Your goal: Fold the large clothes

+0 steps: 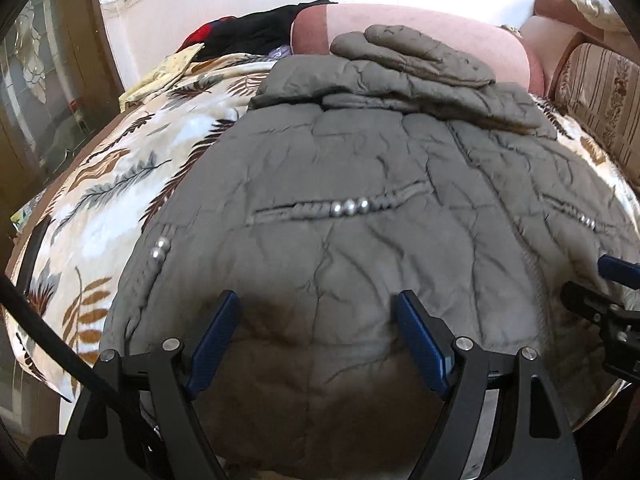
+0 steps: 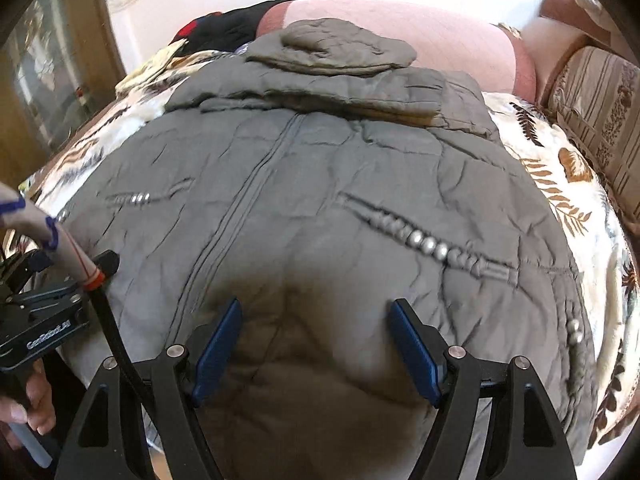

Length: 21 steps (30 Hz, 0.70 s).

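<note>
Grey quilted jacket (image 1: 360, 184) lies spread front-up on the leaf-print bedspread (image 1: 120, 184), its sleeves folded across the collar end. Your left gripper (image 1: 318, 320) and right gripper (image 2: 316, 328) hang above its lower half, side by side, fingers spread wide and pinching nothing. A pink cushion (image 1: 440, 36) sits beyond.

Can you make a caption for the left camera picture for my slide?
Open left tongs hover over a gray puffy jacket on a leaf-print blanket.

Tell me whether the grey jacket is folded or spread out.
Partly folded: the jacket body lies spread flat, zip up, with both sleeves laid across its top.
</note>
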Motion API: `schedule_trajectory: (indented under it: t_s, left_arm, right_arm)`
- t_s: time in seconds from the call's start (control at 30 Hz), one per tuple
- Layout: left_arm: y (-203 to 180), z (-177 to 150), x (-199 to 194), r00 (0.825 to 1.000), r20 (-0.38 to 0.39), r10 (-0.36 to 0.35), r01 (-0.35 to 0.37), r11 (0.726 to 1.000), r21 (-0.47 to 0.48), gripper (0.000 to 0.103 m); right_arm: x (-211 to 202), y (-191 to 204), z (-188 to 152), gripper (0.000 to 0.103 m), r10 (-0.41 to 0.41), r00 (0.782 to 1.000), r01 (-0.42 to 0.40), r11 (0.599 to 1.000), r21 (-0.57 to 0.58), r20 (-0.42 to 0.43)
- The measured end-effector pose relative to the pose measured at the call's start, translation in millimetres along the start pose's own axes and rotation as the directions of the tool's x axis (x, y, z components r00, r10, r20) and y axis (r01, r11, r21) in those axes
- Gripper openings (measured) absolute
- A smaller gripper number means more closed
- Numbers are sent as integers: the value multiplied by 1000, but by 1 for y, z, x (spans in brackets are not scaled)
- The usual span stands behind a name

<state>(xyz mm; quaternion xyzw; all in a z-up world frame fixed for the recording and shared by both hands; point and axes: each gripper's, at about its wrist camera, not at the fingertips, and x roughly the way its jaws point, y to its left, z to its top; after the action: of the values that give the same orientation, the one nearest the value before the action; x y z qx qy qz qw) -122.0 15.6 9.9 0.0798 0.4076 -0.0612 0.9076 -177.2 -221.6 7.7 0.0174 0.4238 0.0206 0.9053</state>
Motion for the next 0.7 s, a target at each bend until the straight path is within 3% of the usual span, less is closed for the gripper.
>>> schedule_trajectory:
  t_s: [0.33, 0.7]
  left_arm:
    - [-11, -13, 1, 994, 71, 83, -86, 996, 34, 84]
    - [-13, -18, 4, 986, 124, 109, -115, 992, 46, 88]
  right_arm:
    - [0, 15, -22, 85, -73, 996, 78, 993, -93, 51]
    - [0, 17, -29, 89, -79, 992, 91, 990, -109, 102]
